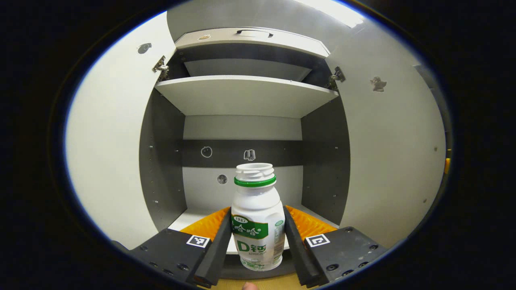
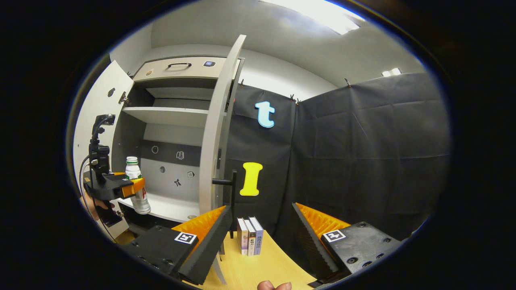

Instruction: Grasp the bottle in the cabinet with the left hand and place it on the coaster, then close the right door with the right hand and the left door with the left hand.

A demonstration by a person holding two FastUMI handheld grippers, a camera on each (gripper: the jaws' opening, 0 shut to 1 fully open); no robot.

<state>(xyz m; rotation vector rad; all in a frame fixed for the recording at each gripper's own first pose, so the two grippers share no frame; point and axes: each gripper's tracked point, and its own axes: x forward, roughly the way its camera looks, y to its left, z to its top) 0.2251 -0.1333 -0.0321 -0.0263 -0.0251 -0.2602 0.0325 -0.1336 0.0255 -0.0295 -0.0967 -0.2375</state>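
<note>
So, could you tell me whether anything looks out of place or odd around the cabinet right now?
The bottle between the left gripper's fingers has no cap: its mouth is open above the green ring. It stands upright and nothing has spilled. Both cabinet doors hang open, as the task expects. Nothing else stands out.

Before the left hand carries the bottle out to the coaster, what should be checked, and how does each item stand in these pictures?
1. Left gripper fingers on both sides of the bottle: ok, they press its body.
2. Bottle upright in the grasp: ok in the left gripper view; the right gripper view shows it slightly tilted.
3. Left door and right door open wide enough for the exit: ok.
4. Coaster location: cannot tell.
5. Right gripper open, holding nothing, ready for the right door: ok.
6. Books on the table away from the bottle: ok.
</note>
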